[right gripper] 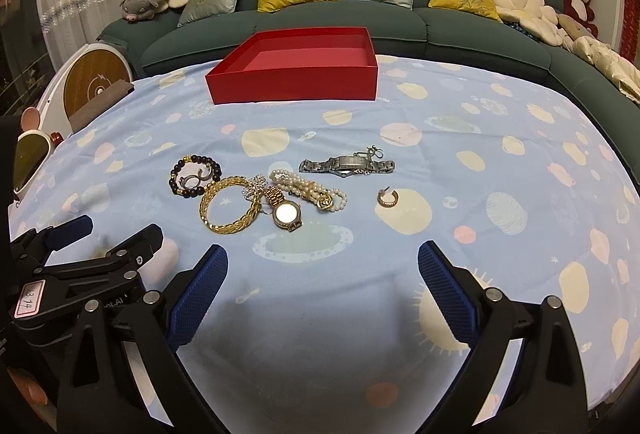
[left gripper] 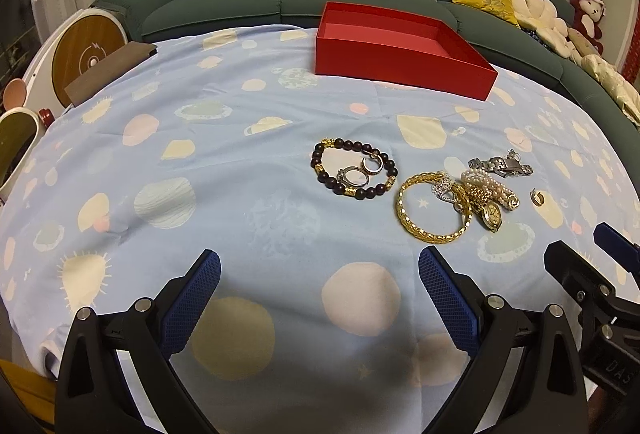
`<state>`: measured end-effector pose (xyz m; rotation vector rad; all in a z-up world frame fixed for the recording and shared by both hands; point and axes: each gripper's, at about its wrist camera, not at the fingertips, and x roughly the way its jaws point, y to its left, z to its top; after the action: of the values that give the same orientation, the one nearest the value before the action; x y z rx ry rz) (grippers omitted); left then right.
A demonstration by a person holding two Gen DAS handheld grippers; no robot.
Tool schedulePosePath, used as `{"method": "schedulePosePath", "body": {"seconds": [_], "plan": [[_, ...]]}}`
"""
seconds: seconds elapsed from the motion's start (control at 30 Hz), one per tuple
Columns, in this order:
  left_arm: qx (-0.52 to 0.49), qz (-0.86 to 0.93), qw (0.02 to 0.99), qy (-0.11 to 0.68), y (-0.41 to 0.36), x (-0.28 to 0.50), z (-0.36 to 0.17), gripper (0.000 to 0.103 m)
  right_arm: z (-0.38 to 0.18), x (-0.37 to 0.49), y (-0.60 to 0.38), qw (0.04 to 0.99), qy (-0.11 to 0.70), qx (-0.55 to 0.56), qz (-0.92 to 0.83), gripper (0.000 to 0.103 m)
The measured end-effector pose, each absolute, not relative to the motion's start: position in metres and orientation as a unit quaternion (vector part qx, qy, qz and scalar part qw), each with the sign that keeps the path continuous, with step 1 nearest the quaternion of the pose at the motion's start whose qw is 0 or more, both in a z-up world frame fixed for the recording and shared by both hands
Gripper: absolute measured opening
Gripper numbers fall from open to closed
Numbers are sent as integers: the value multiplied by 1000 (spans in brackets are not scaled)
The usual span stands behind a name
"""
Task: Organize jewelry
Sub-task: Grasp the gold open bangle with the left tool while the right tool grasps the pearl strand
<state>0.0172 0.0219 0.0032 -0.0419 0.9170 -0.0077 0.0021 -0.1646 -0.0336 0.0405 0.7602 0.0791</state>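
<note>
Jewelry lies in a loose cluster on the cloth-covered surface [right gripper: 480, 162], well short of the red box [right gripper: 294, 86] and apart from it. Nearest the box sits the silver watch [right gripper: 347, 164]. Just on your side of the silver watch are the pearl strand [right gripper: 308, 190] and the gold watch [right gripper: 285, 212], the two touching. The gold bangle [right gripper: 230, 208] overlaps the gold watch's strap on the side away from the pearls. Beyond the gold bangle is the dark bead bracelet [right gripper: 195, 176], with small rings inside its loop. One gold hoop earring [right gripper: 388, 199] lies alone, near the pearl strand.

Your right gripper [right gripper: 322, 288] hovers low over bare cloth, pointing toward the box, jaws spread wide and holding nothing. Your left gripper [left gripper: 320, 296] is level beside it, aimed the same way, jaws likewise spread and empty.
</note>
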Motion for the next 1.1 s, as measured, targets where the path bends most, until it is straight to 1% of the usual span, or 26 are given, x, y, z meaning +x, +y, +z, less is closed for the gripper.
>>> {"method": "schedulePosePath", "body": {"seconds": [0.03,0.13,0.23,0.3,0.43,0.6,0.7,0.93,1.0,1.07,1.1], "plan": [[-26,-5,896,442,24,19,4,97,-33,5,-165,928,371,20,40,87],[-40,-10,896,442,27,24,5,97,-32,13,-170,928,370,19,41,81],[-44,-7,896,441,28,28,3,97,-32,22,-176,928,370,30,40,79],[-46,-12,894,445,26,32,1,97,-34,28,-178,926,374,34,39,76],[-50,-42,892,448,12,41,-4,97,-40,40,-179,922,383,30,40,72],[-17,-67,895,440,-12,45,-9,97,-44,47,-184,919,392,35,37,72],[-16,-77,889,452,-20,53,-15,97,-43,50,-190,919,391,31,26,69],[-15,-80,883,463,-32,64,-25,97,-44,51,-209,918,392,50,16,69],[-16,-79,884,461,-32,65,-25,92,-45,52,-210,917,394,51,18,69],[-15,-83,885,457,-32,66,-23,76,-45,51,-210,917,395,50,20,69],[-15,-88,885,457,-33,66,-22,72,-45,51,-210,917,395,49,21,69]]}}
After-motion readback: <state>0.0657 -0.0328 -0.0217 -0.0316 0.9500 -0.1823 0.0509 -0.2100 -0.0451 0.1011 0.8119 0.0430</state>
